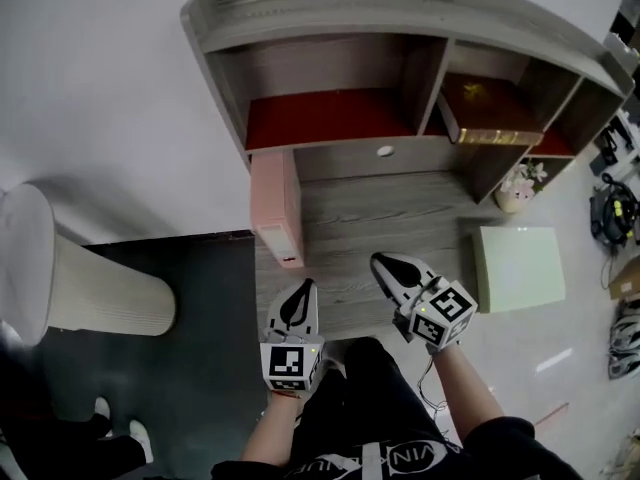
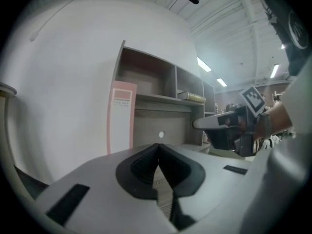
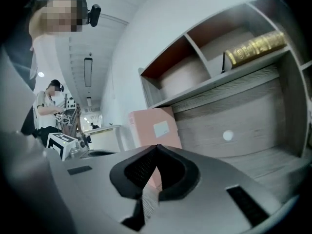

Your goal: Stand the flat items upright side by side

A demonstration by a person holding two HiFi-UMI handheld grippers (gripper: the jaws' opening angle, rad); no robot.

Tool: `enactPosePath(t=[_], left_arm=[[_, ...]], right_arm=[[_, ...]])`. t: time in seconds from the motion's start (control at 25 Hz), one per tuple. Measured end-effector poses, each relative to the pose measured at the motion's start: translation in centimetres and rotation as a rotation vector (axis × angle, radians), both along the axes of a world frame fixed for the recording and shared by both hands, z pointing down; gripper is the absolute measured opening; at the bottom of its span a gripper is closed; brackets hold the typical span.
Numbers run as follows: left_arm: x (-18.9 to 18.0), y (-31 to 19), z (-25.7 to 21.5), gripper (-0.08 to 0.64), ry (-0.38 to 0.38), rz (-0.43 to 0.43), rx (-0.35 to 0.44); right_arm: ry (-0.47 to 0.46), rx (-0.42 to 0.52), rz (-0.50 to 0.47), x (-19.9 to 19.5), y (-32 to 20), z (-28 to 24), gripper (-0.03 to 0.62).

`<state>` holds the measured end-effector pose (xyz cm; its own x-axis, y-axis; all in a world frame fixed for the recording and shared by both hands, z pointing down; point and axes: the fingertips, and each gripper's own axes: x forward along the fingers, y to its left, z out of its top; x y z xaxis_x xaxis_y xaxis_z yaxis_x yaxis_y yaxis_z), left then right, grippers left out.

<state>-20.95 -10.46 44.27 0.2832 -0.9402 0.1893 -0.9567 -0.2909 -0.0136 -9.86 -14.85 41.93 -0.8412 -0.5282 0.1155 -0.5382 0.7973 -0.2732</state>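
Both the left gripper and the right gripper are closed and empty. The pale green flat box lies to the right of the right gripper. It looks light, stiff and smooth, so an edge pinch seems best.

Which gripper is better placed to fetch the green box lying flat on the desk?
Right, probably: the right gripper is nearer the green box, while the left gripper sits by the upright pink folder. Both are shut and empty.
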Motion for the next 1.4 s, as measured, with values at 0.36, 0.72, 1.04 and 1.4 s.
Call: enactPosePath(t=[0.36, 0.72, 1.04, 1.4], left_arm=[[7.2, 1.7, -1.1, 0.003, 0.030, 0.196, 0.006], [16.0, 2.5, -1.7, 0.003, 0.051, 0.326, 0.012], [25.3, 1.4, -2.2, 0.005, 0.129, 0.331, 0.012], [35.5, 0.6, 0.1, 0.005, 0.157, 0.238, -0.046]], right_arm=[[0.007, -0.004, 0.227, 8.9, 5.4, 0.1, 0.009], [-0.009, 0.005, 0.377, 18.1, 8.0, 0.0, 0.009], [0.024, -0.019, 0.422, 28.8, 7.1, 0.9, 0.021], [0.058, -0.069, 0.356, 40.7, 5.0, 3.4, 0.043]])
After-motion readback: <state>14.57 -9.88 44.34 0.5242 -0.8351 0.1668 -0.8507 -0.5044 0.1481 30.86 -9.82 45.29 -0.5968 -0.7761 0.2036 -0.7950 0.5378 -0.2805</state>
